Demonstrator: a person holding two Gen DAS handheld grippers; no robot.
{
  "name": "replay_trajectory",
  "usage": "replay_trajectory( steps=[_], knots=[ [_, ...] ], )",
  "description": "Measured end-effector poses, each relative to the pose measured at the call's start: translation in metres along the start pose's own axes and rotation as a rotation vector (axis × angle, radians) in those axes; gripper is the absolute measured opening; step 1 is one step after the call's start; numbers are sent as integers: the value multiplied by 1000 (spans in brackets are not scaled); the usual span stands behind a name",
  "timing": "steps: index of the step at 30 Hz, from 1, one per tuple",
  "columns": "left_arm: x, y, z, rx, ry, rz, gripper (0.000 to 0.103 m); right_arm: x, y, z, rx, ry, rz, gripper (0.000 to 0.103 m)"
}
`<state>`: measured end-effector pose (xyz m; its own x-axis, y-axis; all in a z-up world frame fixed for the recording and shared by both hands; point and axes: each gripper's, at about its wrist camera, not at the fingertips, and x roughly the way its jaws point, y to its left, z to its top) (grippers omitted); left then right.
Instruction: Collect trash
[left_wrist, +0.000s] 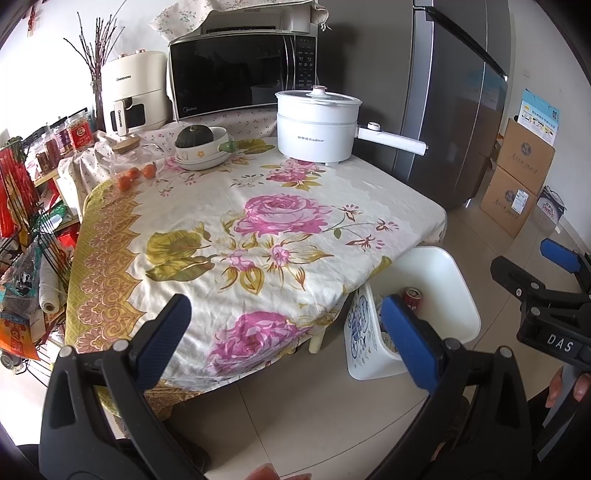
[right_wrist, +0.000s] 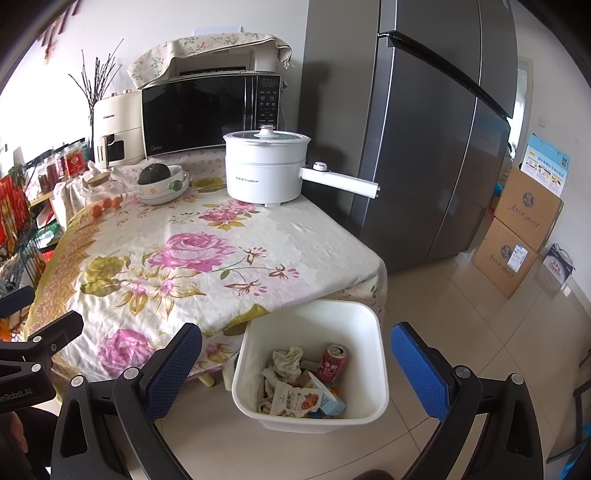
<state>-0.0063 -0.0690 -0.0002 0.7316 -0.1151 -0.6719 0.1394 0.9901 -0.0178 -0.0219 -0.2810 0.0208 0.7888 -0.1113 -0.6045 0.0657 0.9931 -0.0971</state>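
1. Trash is all down in the white bin (right_wrist: 369, 325) on the floor, tucked against the corner of the table (right_wrist: 184, 266): a red can (right_wrist: 333, 362), a crumpled tissue (right_wrist: 287, 360), a snack pouch (right_wrist: 295, 400) and a little carton (right_wrist: 328, 400).
2. Both grippers are empty with jaws spread wide. The right gripper (right_wrist: 295, 365) hangs over the bin, and the left gripper (left_wrist: 284, 332) hovers over the near edge of the tablecloth.
3. From where I'm standing I can't spot any loose rubbish left on the table. What's there is a white electric pot (right_wrist: 266, 173), a bowl with a squash in it (right_wrist: 162, 184), a glass jar (right_wrist: 103, 188) and a few small oranges (right_wrist: 107, 205). So my guess is this is basically done.
4. What could go sideways: someone mistakes the oranges or that jar for trash and bins real food.
5. The pot's long handle (right_wrist: 340, 182) sticks out past the table edge. A careless swing of the right gripper could clip it and drag the pot off.
6. The cloth hangs loose over the edge, so a finger snagging it could pull everything along.
7. The bin looks light and could tip if a gripper bumped it.
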Motion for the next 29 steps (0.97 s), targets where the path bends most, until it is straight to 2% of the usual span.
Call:
replay_trajectory(
  steps=[20, 29],
  knots=[
    [1, 0, -1, 17, 2, -14, 102, 0, 1, -2, 3, 4, -1, 103],
    [6, 4, 0, 14, 44, -91, 102, 0, 2, -2, 2, 5, 1, 103]
  ],
)
